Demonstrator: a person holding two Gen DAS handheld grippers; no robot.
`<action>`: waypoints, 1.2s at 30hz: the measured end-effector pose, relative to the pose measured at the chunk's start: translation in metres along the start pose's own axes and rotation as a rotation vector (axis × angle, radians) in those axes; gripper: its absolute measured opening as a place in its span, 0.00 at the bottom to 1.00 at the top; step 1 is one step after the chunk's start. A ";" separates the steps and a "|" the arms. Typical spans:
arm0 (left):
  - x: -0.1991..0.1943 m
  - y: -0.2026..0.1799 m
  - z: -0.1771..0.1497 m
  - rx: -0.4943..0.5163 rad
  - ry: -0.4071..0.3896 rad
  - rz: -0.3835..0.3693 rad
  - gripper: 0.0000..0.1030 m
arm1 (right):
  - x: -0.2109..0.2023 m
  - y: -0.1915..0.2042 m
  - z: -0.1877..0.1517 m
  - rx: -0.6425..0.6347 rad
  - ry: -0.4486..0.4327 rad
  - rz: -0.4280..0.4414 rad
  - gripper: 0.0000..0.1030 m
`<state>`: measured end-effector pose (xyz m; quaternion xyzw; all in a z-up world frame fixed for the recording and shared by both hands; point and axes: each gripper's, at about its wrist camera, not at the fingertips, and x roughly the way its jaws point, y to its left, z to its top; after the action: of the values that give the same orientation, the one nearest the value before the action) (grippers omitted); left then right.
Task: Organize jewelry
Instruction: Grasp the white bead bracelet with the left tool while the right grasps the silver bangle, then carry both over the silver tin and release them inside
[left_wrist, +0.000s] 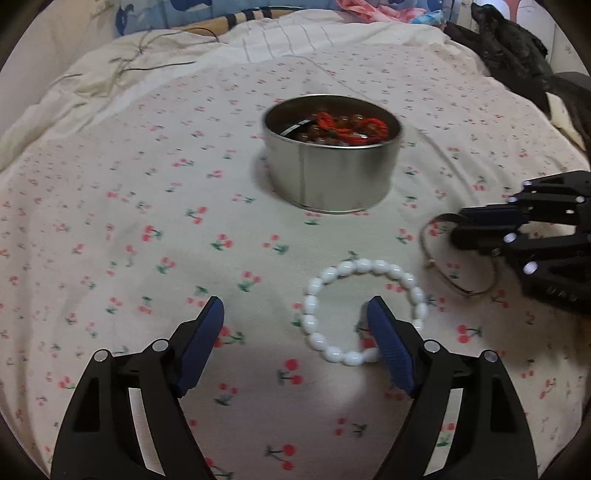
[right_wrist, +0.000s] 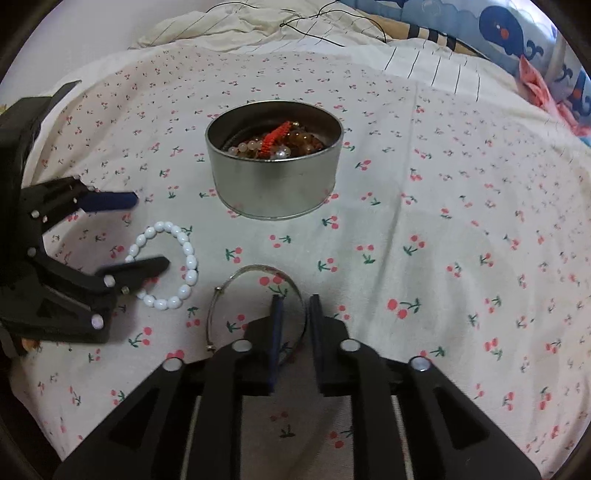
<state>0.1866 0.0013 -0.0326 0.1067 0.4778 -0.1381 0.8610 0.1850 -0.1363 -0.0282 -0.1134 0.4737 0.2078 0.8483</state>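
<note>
A round metal tin (left_wrist: 332, 173) holding red cord and amber beads stands on the cherry-print bedsheet; it also shows in the right wrist view (right_wrist: 275, 177). A white bead bracelet (left_wrist: 354, 266) lies in front of it, also seen from the right wrist (right_wrist: 186, 254). My left gripper (left_wrist: 295, 314) is open, its right finger inside the bracelet's ring. A thin silver bangle (right_wrist: 255, 269) lies to the right of the bracelet (left_wrist: 428, 254). My right gripper (right_wrist: 295, 299) has its jaws narrowly apart around the bangle's right rim, which passes between the pads; no firm grip shows.
Rumpled cream bedding with thin black cords (left_wrist: 122, 66) lies at the far end. A black bag or garment (left_wrist: 517, 51) sits at the far right. Blue whale-print fabric (right_wrist: 517, 33) and pink cloth (right_wrist: 539, 92) lie beyond the sheet.
</note>
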 end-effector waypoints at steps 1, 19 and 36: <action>0.001 -0.002 -0.001 0.008 -0.001 -0.004 0.74 | 0.001 0.003 0.000 -0.016 -0.001 -0.013 0.18; -0.003 0.007 0.002 -0.026 0.016 -0.128 0.07 | 0.001 -0.008 -0.001 0.023 0.018 0.009 0.05; -0.041 -0.001 0.019 -0.016 -0.084 -0.140 0.06 | -0.024 -0.033 0.008 0.187 -0.093 0.125 0.05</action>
<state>0.1802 -0.0001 0.0120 0.0605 0.4486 -0.1983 0.8693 0.1945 -0.1686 -0.0035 0.0059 0.4571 0.2202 0.8617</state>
